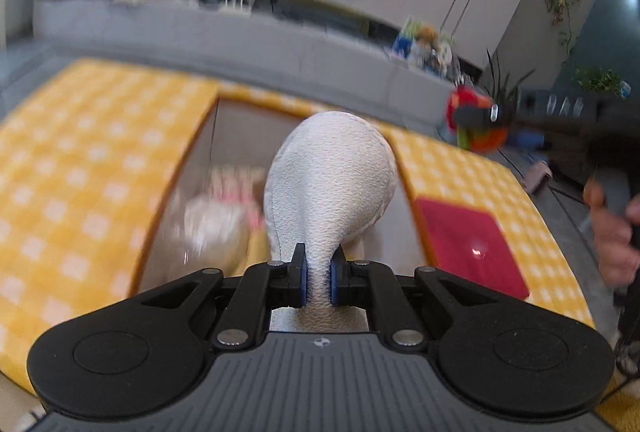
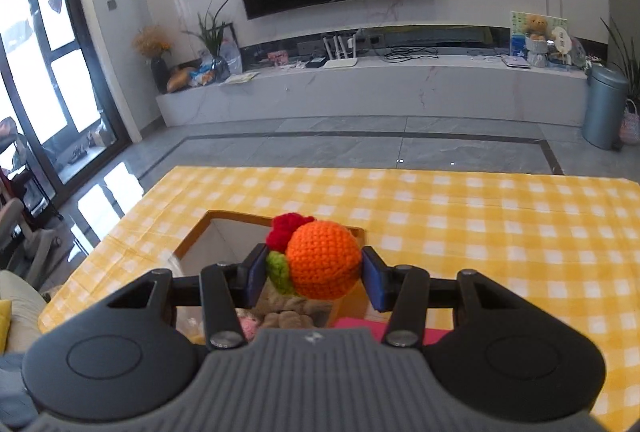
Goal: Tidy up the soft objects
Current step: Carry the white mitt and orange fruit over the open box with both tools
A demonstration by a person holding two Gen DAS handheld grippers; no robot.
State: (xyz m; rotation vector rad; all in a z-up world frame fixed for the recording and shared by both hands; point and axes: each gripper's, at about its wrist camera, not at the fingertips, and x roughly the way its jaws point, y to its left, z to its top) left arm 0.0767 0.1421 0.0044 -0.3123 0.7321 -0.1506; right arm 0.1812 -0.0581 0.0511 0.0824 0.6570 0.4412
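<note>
Over box, near edge: left gripper pinches white pouch by narrow neck, so bulb hangs free above opening for drop among soft toys already inside. Right gripper clamps orange crochet ball across its widest part, fingers barely denting yarn; ball waits above box's right side. Red mat lies right of box on checked cloth.

The left tool is black, with blue pads and silver screws.
</note>
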